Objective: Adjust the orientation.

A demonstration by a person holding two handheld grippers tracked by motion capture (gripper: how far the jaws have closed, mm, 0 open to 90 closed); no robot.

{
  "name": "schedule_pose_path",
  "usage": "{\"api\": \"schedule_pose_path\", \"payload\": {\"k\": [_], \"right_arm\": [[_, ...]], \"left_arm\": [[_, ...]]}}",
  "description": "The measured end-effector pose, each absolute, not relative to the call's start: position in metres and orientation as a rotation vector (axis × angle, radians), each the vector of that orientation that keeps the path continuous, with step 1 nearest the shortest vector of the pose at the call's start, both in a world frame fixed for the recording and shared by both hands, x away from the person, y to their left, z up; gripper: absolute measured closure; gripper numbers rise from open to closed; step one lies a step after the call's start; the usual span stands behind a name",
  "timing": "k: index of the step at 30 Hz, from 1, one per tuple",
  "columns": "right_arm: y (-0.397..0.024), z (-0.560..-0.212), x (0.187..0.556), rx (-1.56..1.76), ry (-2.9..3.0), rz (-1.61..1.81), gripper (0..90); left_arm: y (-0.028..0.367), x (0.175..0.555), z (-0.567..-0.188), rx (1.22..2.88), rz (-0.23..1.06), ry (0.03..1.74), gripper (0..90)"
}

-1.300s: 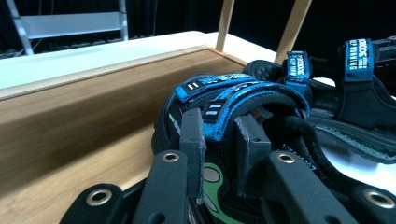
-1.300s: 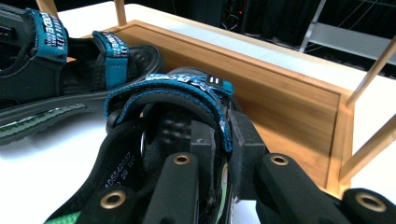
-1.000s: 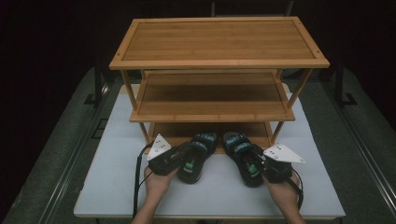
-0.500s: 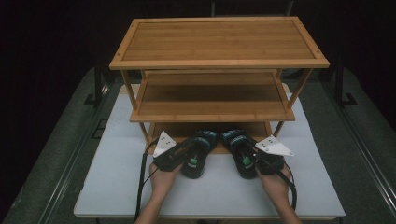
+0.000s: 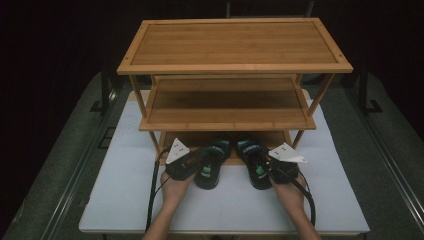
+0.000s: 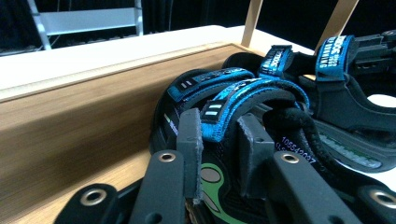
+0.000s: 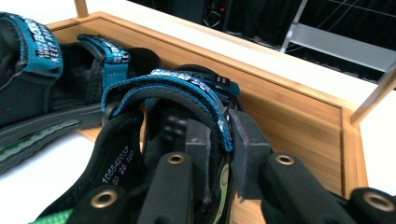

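Observation:
A pair of black sandals with blue straps lies side by side, toes on the bottom shelf (image 5: 192, 140) of a bamboo rack. My left gripper (image 5: 201, 167) is at the heel of the left sandal (image 5: 212, 161); its pads (image 6: 189, 140) press on the blue heel strap (image 6: 224, 116). At the heel of the right sandal (image 5: 252, 161) is my right gripper (image 5: 266, 170). In the right gripper view its jaws have just been opening, and the heel strap (image 7: 187, 86) hangs loosely between the fingertips (image 7: 245, 137). My left gripper (image 6: 219, 135) and right gripper (image 7: 219, 140) both point toward the rack.
The three-tier rack (image 5: 235, 45) stands on a white tabletop (image 5: 125, 195), with its middle shelf (image 5: 225, 107) overhanging the sandals. The raised wooden lip of the bottom shelf (image 7: 299, 116) runs just beyond the shoes. Dark floor surrounds the table.
Both hands have pushed the sandals forward a little, further under the middle shelf. The right hand has also moved inward and slightly down.

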State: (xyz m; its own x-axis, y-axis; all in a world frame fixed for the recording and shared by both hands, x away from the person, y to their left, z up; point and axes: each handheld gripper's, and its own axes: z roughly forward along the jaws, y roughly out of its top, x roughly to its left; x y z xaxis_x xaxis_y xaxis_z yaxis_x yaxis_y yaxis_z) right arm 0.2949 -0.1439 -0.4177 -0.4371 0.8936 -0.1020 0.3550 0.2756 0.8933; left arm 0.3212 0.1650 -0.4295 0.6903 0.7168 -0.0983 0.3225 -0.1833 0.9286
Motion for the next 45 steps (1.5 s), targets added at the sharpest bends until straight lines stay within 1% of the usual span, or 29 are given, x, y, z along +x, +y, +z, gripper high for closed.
{"api": "schedule_pose_path", "payload": {"k": [4, 10, 11, 15, 23, 26, 31, 38, 45], "right_arm": [[-0.145, -0.417, 0.295, 1.118, 1.932, 1.121, 66.9], [-0.148, -0.416, 0.295, 1.095, 1.962, 1.125, 64.8], [-0.148, -0.417, 0.296, 1.101, 1.966, 1.128, 63.8], [-0.149, -0.417, 0.295, 1.098, 1.97, 1.134, 62.2], [-0.156, -0.411, 0.291, 1.112, 1.962, 1.154, 55.4], [-0.159, -0.409, 0.286, 1.111, 1.968, 1.176, 54.0], [-0.169, -0.404, 0.276, 1.097, 1.982, 1.248, 49.2], [-0.179, -0.401, 0.257, 1.057, 2.039, 1.334, 39.6], [-0.183, -0.408, 0.238, 1.004, 2.127, 1.342, 31.4]], "left_arm": [[0.164, 0.319, -0.428, 1.785, 0.431, 0.811, 66.0], [0.165, 0.318, -0.426, 1.79, 0.428, 0.8, 60.8], [0.166, 0.318, -0.426, 1.787, 0.423, 0.801, 58.0], [0.166, 0.316, -0.424, 1.788, 0.417, 0.789, 54.5], [0.171, 0.309, -0.415, 1.764, 0.403, 0.745, 48.1], [0.174, 0.304, -0.412, 1.767, 0.396, 0.714, 46.7], [0.181, 0.296, -0.407, 1.77, 0.368, 0.662, 43.6], [0.19, 0.285, -0.402, 1.787, 0.317, 0.597, 34.5], [0.202, 0.276, -0.408, 1.821, 0.292, 0.585, 29.0]]}}
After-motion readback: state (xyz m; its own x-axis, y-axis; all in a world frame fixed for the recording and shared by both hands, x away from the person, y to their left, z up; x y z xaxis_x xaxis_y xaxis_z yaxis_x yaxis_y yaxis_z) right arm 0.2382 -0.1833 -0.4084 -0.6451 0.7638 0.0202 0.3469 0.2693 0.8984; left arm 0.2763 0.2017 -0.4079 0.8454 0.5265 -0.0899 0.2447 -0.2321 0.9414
